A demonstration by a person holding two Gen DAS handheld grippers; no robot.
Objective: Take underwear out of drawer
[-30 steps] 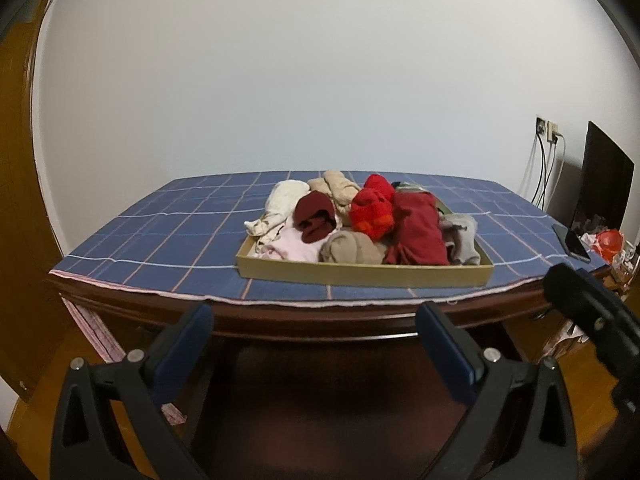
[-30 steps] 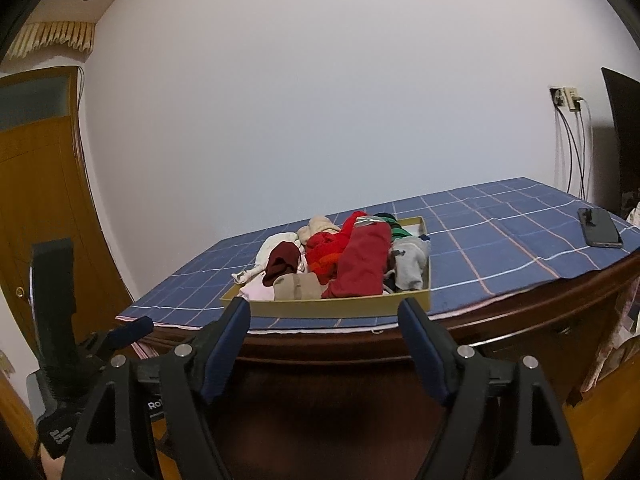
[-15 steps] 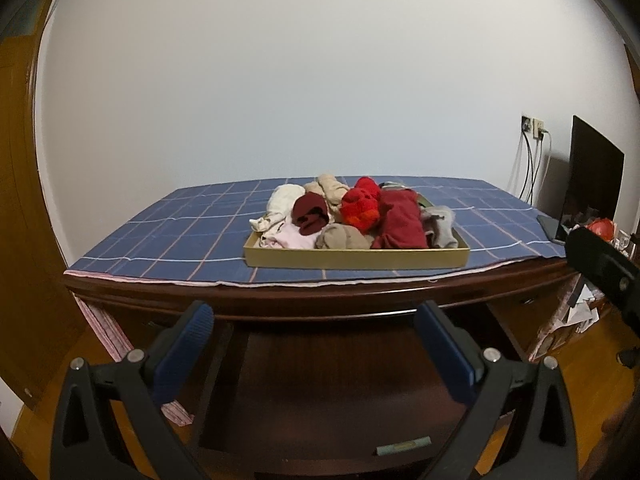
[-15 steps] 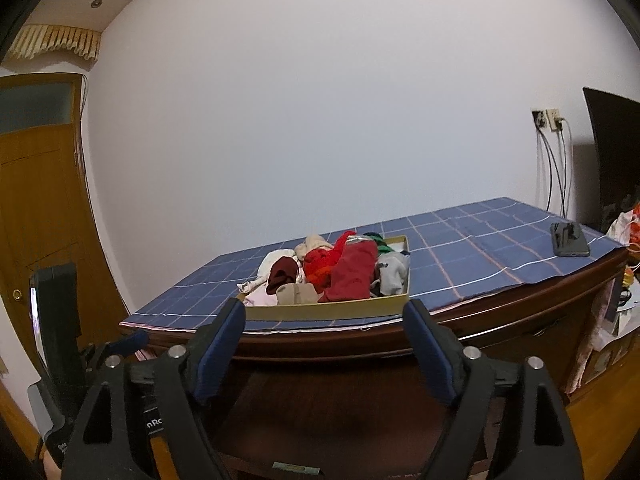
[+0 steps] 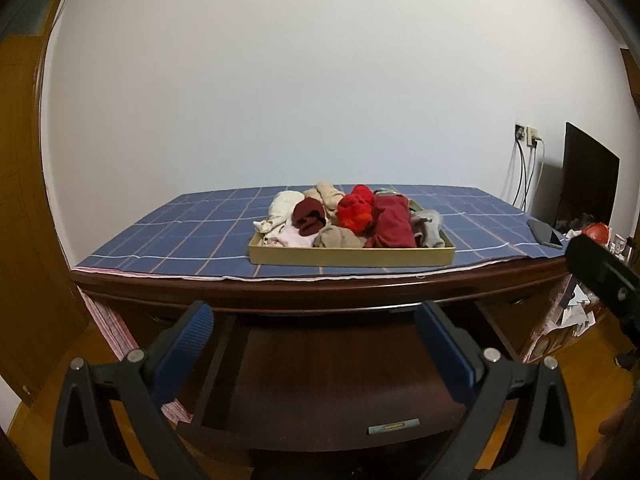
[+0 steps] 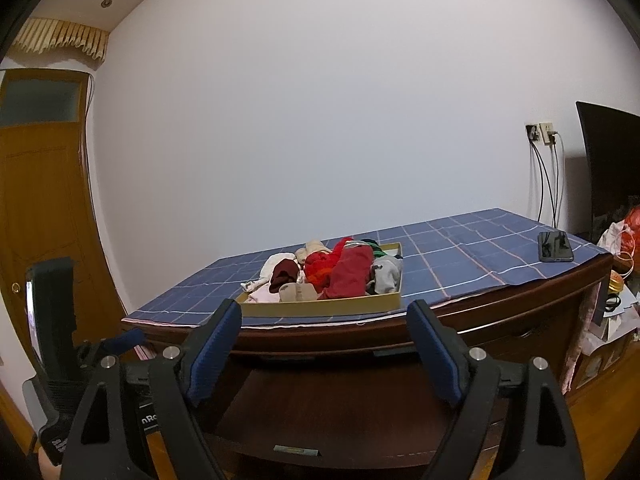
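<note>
A heap of underwear (image 5: 352, 216) in red, maroon, white, beige and grey fills a shallow tan tray (image 5: 352, 257) on the blue checked tablecloth. Below the table top a dark wooden drawer (image 5: 340, 380) stands pulled out; its inside looks bare, with a small label on its front rail. My left gripper (image 5: 313, 312) is open over the drawer, short of the table edge, with nothing between its blue pads. The right wrist view shows the same pile (image 6: 340, 272), tray (image 6: 320, 307) and drawer (image 6: 340, 408). My right gripper (image 6: 324, 308) is open and holds nothing.
A dark phone (image 6: 554, 246) lies at the table's right end. A black screen (image 5: 588, 184) and a wall socket with cables (image 5: 528, 136) stand to the right, with clutter below. A wooden door (image 6: 40, 200) is on the left.
Both grippers have drawn back from the table, so the tray looks smaller and the pulled-out drawer has come into view below. The right jaws have spread a little wider.
</note>
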